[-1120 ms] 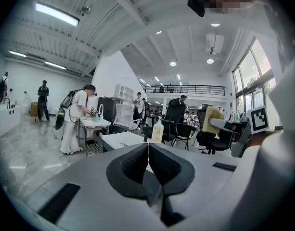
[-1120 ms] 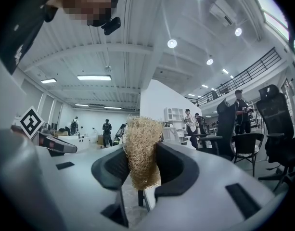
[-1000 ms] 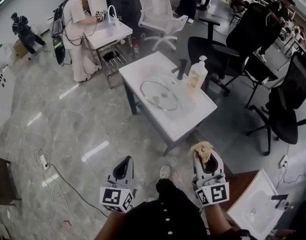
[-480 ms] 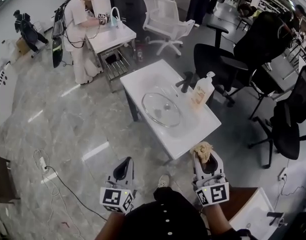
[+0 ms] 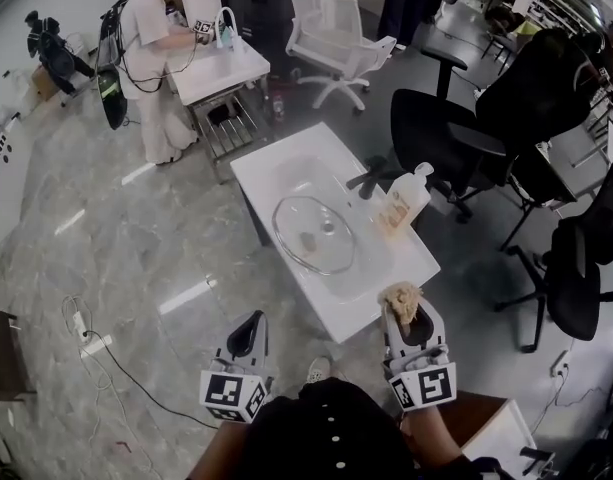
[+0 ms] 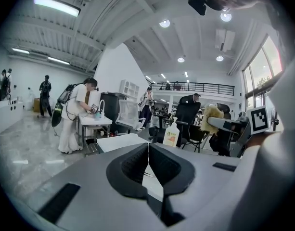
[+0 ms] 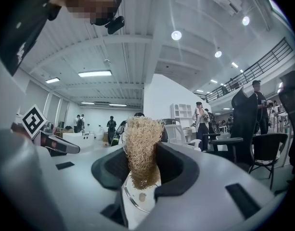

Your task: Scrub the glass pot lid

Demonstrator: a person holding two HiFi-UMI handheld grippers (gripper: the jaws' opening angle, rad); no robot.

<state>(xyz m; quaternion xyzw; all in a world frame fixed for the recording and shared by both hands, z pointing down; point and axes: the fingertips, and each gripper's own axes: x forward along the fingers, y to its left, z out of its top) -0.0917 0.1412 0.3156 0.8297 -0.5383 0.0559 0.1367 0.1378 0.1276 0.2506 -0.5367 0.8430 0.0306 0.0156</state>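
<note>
Now the glass pot lid (image 5: pixel 314 234) lies flat in the shallow basin (image 5: pixel 286 173) of a white counter (image 5: pixel 381 293), with its metal rim all around and a small brownish spot near its middle. It touches neither tool and lies well ahead of both. A black faucet (image 5: pixel 369 180) stands at the far side of the basin. Just beside the faucet is a soap bottle (image 5: pixel 404 200) with a pump top and an orange label.

Your right tool (image 5: pixel 406 318) is closed on a tan, fibrous scrubber (image 5: pixel 402 300). In the right gripper view the two jaws press on its lower part from both sides. The rough tuft stands up above them, and part of the lid's rim shows under it. In the head view this tool is near the counter's closest corner.

Your left tool (image 5: pixel 249 328) is over the floor (image 5: pixel 136 258), to the left of that corner. In the left gripper view its jaws are together, pad against pad, and nothing is between them.

Around the counter, black office chairs (image 5: pixel 441 133) stand on the right and a white chair (image 5: pixel 331 33) stands behind. Farther back on the left, a person (image 5: pixel 146 53) in light clothes stands at another white counter. Some cables (image 5: pixel 91 338) lie on the floor at the left.
</note>
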